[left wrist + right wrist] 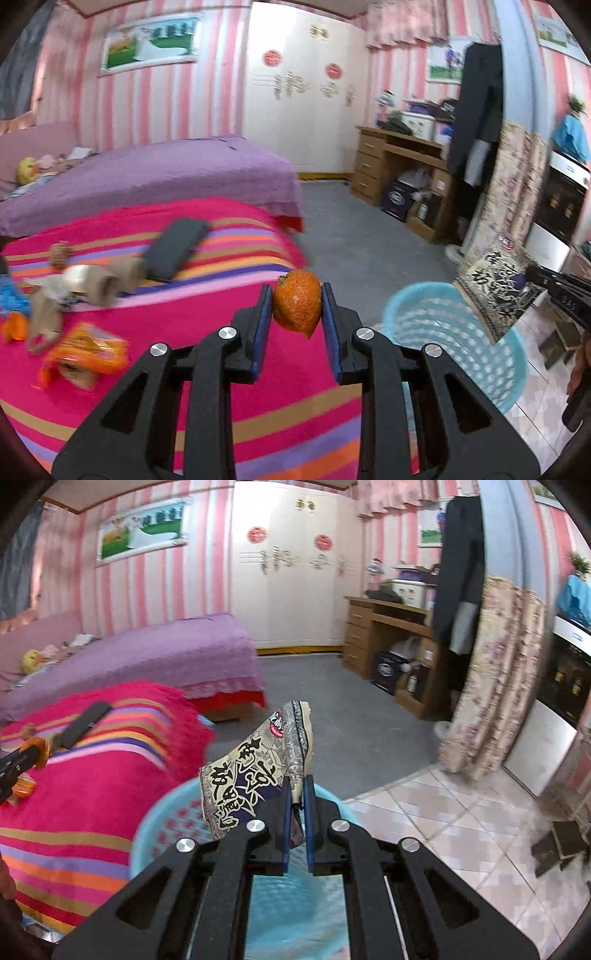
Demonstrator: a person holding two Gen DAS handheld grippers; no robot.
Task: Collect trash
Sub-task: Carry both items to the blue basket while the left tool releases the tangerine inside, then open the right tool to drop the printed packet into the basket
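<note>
I am holding an orange peel (297, 303) pinched in my left claw (296, 306), hanging over the right edge of the striped pink blanket (192, 325), with the light blue basket (461, 332) just beside that edge on the floor. My right claw (298, 790) is pressing together on a printed snack wrapper (258, 771), holding it above the basket's near rim. Cardboard tubes (110, 280), an orange packet (88, 350) and a dark flat case (175, 247) are lying toward the blanket's left side.

You get bold black Chinese brush characters on the cream snack bag (255, 775), too stylised and tilted to read. A red round logo sits near its top corner, blurred. Red round emblems on the white wardrobe (303, 92) doors, unreadable.
</note>
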